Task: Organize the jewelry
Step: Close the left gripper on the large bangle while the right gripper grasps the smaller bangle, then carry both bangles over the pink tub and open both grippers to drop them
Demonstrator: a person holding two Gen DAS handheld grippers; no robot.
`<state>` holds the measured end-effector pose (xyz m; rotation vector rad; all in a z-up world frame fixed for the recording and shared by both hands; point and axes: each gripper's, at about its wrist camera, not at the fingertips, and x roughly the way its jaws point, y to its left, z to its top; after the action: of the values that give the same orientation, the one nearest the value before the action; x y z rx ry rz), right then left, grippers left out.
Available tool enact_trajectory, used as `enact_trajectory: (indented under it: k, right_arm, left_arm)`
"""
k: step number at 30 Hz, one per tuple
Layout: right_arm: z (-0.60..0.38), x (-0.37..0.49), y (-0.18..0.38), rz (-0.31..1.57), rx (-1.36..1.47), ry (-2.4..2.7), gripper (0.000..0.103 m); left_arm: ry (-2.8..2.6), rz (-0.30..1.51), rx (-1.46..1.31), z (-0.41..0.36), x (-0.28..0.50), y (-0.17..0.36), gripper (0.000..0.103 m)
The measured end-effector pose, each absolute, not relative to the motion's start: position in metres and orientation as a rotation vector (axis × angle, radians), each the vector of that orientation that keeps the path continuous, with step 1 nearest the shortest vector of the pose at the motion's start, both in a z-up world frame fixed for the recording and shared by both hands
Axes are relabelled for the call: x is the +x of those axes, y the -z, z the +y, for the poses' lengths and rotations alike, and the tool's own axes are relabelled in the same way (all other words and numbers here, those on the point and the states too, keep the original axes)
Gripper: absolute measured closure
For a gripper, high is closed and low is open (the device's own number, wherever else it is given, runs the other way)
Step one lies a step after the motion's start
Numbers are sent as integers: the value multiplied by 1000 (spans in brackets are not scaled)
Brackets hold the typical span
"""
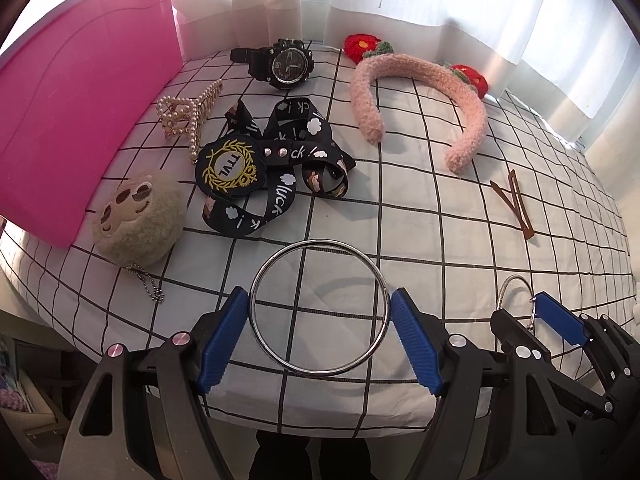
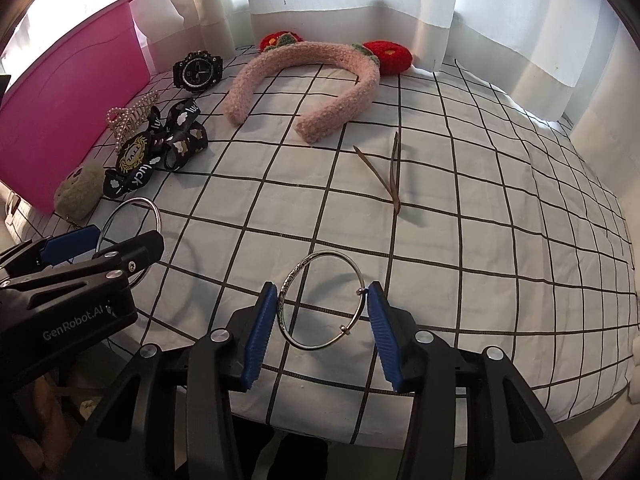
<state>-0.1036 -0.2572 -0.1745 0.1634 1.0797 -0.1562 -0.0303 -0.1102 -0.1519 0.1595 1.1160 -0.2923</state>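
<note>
We hold a plain silver bangle (image 1: 319,307) clamped across its width in the left claw (image 1: 319,336) and a thinner beaded-clasp bangle (image 2: 323,301) pinched likewise in the right claw (image 2: 323,334), both lifted just above the checked bedsheet (image 1: 440,208). We judge this the carrying step. Next both bangles must travel to the pink bin (image 1: 76,120) at ten o'clock, clearing the plush keychain (image 1: 138,220) and lanyard (image 1: 276,164).
</note>
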Motion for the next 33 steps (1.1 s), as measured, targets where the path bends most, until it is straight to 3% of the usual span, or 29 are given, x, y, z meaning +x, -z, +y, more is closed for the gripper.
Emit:
enact_trajectory:
  k: [17, 33]
  right_arm:
    - [-227, -60, 91, 930, 77, 108, 58]
    - [-138, 24, -21, 710, -17, -40, 58]
  left_arm:
    - [237, 987, 101, -71, 1, 78, 32]
    - [108, 813, 2, 30, 57, -31, 32]
